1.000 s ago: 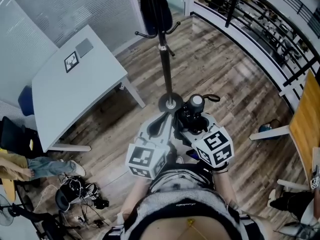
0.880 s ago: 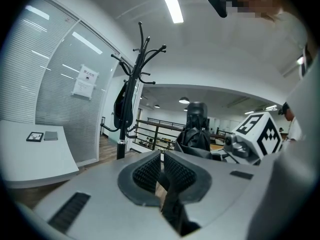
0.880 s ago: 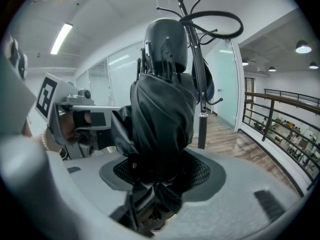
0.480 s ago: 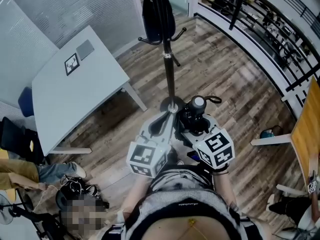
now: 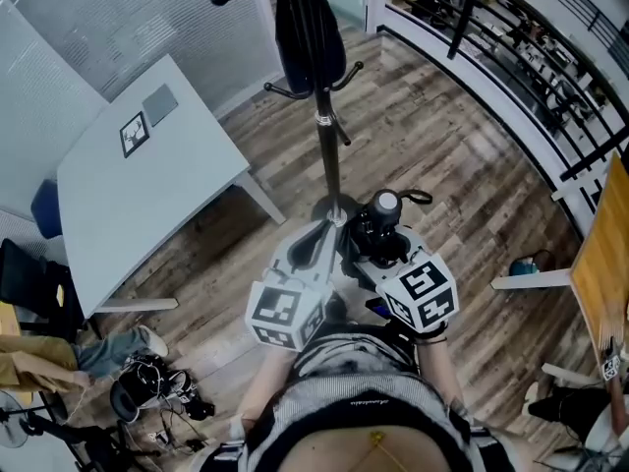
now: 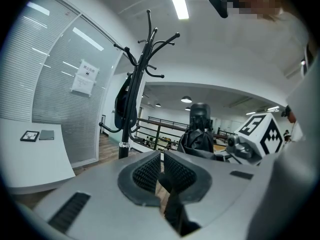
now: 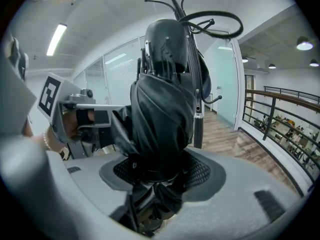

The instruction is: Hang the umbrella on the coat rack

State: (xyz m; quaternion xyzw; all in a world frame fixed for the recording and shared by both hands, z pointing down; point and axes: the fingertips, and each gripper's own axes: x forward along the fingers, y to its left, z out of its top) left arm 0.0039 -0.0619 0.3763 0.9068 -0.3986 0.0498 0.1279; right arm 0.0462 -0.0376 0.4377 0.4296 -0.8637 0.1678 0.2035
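Note:
A folded black umbrella (image 5: 378, 226) stands upright in my right gripper (image 5: 385, 239), which is shut on its body; its wrist loop (image 5: 418, 197) sticks out to the right. In the right gripper view the umbrella (image 7: 162, 109) fills the middle, clamped between the pads (image 7: 202, 173). My left gripper (image 5: 319, 242) is beside it on the left, shut with nothing held (image 6: 161, 171). The black coat rack (image 5: 329, 150) stands just ahead, its base (image 5: 334, 207) close to both grippers. A black bag (image 5: 308, 37) hangs from its upper hooks. The rack's hooks (image 6: 150, 39) rise ahead in the left gripper view.
A white table (image 5: 138, 185) stands to the left of the rack. A curved railing (image 5: 531, 77) runs along the right. Cables and gear (image 5: 147, 382) lie on the wood floor at lower left. A wooden tabletop (image 5: 604, 254) is at the right edge.
The head view has shifted a little, so the rack and table sit slightly differently in frame. Both grippers and the umbrella hold the same pose.

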